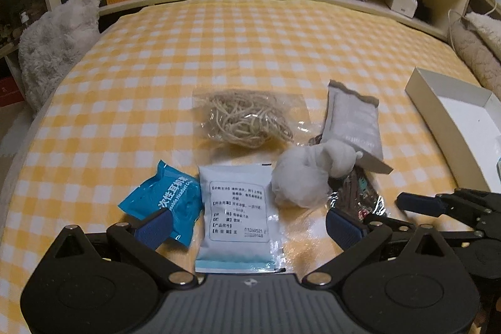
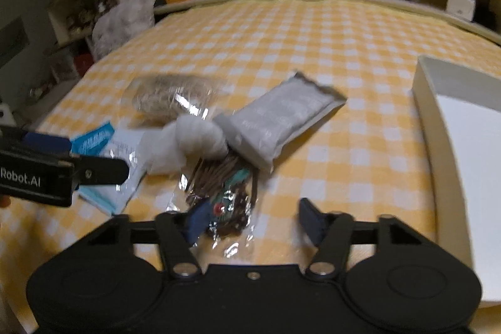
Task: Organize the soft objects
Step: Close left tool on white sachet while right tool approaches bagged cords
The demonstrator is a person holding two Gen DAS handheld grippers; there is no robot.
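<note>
Your left gripper (image 1: 247, 224) stands wide, hovering over the white sachet (image 1: 239, 215) and gripping nothing. At its nine o'clock lies the blue packet (image 1: 162, 199); at twelve o'clock, the clear bag of cord (image 1: 250, 121). The white cloth bundle (image 1: 308, 177) lies at two o'clock, touching the grey pouch (image 1: 352, 124). Your right gripper (image 2: 253, 219) is half open around the clear packet of brown sticks (image 2: 224, 193); contact is unclear. The white box (image 2: 438, 146) sits at its three o'clock.

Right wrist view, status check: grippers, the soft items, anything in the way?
Left gripper open over the white packet. Right gripper open, straddling the clear bag, nothing gripped. Cotton wad overlaps the bag's far end. White box waits at right.
</note>
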